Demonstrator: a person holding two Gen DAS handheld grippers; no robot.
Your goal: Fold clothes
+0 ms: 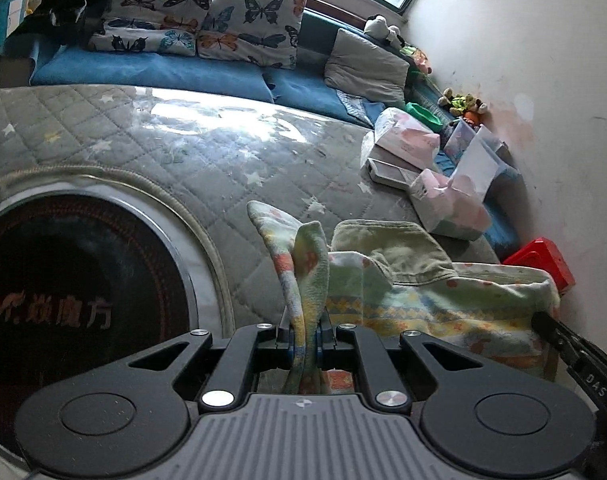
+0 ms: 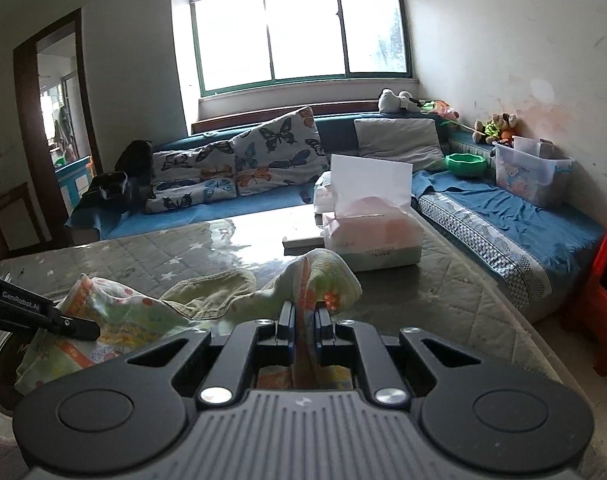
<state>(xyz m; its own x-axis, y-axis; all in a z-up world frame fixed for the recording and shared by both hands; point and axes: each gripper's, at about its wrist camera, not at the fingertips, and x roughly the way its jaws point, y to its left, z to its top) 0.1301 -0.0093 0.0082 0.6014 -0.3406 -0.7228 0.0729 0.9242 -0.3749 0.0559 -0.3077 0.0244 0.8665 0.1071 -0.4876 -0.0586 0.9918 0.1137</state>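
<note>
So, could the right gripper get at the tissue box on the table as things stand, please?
Probably not yet: the path to the tissue box looks clear, but the right gripper is shut on the patterned garment, which the left gripper also holds.

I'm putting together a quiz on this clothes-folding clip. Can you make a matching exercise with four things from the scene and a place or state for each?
Things:
1. patterned garment
2. tissue box
3. green bowl
4. panda toy

Places or states:
A. on the blue sofa cover
B. pinched in both claws
C. up on the ledge under the window
D. standing on the quilted table cover

Pairs: 1-B (left claw, right claw), 2-D, 3-A, 4-C.
</note>
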